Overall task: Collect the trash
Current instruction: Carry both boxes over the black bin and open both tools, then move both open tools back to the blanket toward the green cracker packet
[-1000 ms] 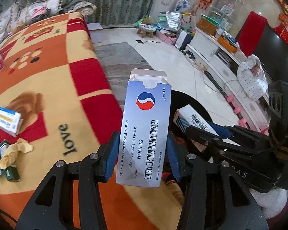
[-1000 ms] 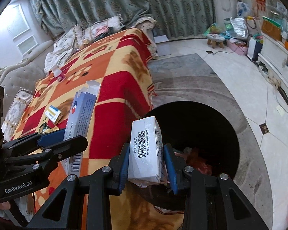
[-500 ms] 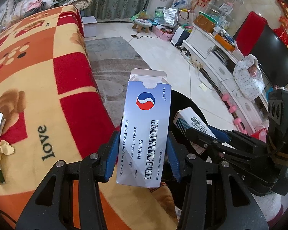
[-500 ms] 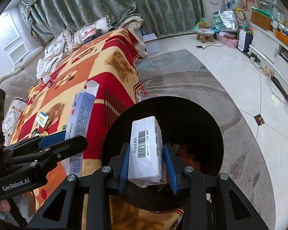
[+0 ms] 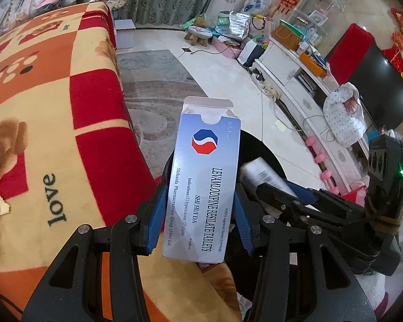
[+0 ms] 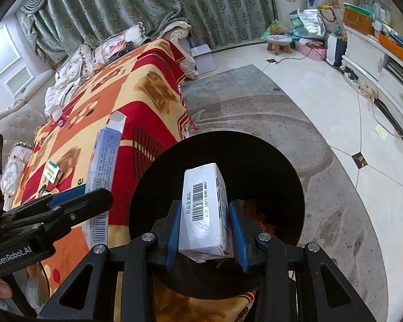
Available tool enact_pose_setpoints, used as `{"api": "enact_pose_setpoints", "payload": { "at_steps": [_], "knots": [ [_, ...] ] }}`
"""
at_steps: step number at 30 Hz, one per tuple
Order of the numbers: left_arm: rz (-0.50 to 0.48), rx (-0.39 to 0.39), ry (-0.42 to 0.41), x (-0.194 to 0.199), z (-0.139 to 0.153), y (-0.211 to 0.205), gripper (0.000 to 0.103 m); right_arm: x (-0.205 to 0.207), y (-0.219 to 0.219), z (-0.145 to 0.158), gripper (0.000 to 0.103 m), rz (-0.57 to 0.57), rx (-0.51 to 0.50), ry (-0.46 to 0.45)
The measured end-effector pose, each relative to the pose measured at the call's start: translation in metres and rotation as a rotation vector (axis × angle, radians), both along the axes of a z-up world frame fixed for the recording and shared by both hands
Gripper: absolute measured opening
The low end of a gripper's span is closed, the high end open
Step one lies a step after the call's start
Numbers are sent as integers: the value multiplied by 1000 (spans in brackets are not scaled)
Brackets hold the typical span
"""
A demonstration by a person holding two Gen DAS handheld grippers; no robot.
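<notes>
At 9 o'clock in the left wrist view, a plush blanket [image 5: 53, 123] in red, orange and cream squares is seen, with the word "love" woven in dark letters. At the centre, a tall, flat cardboard carton [image 5: 205, 190] with a glossy blue-grey face is clamped upright between the blue pads of the left tool [image 5: 200, 214]; its top flap is open. A red, white and blue octagon logo is printed on it, and "LEVAMLODIPINE BESILATE TABLETS", "SHI HUI DA" can be read.

In the right wrist view, "GenRobot.AI" is lettered on the left tool's black body at 8 o'clock. At the centre, a white rectangular box [image 6: 205, 209] bearing a barcode is gripped by the right tool [image 6: 205, 228] directly above the round black bin [image 6: 255, 166] on the floor.
</notes>
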State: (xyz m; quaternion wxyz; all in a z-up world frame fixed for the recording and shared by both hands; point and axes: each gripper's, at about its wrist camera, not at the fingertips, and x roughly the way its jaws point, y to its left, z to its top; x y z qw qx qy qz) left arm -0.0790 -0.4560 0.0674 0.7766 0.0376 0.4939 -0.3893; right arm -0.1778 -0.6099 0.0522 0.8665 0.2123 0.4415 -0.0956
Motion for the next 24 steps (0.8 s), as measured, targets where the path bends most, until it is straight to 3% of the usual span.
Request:
{"api": "enact_pose_setpoints", "payload": {
  "at_steps": [3, 10, 24],
  "knots": [
    [6, 3, 9, 1, -2, 2, 47, 0, 0, -1, 45, -5, 0, 4],
    [24, -5, 29, 5, -2, 12, 53, 3, 4, -2, 46, -1, 2, 13],
    [89, 12, -9, 4, 7, 50, 54, 13, 29, 4, 50, 49, -7, 14]
  ]
}}
